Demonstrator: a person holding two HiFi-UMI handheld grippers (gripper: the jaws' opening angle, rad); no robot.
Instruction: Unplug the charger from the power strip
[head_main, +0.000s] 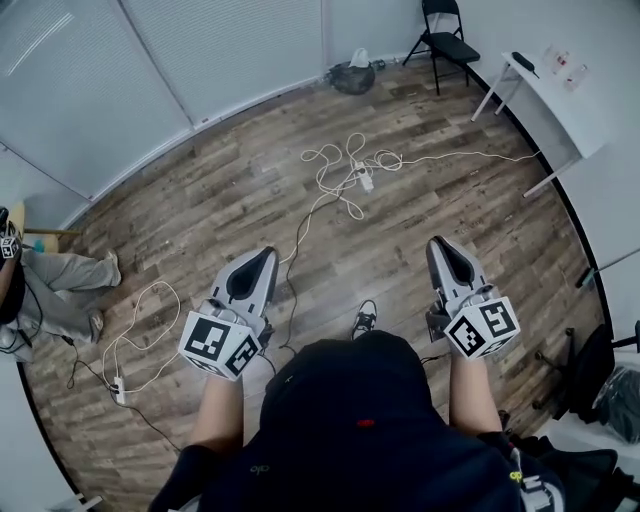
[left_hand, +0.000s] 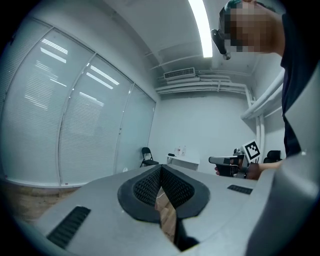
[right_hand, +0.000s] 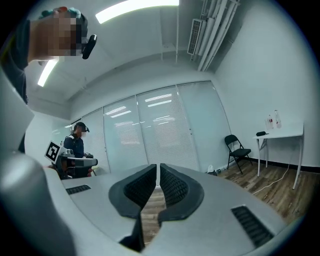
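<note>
Left tool (head_main: 262, 252) and right tool (head_main: 438, 243) both clenched and empty, held above wooden floor (head_main: 230, 200), power strip (head_main: 366, 182) amid tangled white cords (head_main: 325, 165) well ahead, folding chair (head_main: 445, 40) by far wall

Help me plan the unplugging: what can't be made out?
- Power strip, head view: too small among white cables to tell charger or whether plugged.
- Gripper views: left gripper and right gripper block most floor; strip not shown.
- Items on the table, head view: too small.

Power strip (head_main: 366, 182) far off amid white cables (head_main: 325, 165), its plugs too small to tell; seated person (head_main: 50, 290) cut off at the left edge; wearer's shoe (head_main: 365, 321) half hidden beneath their own head
</note>
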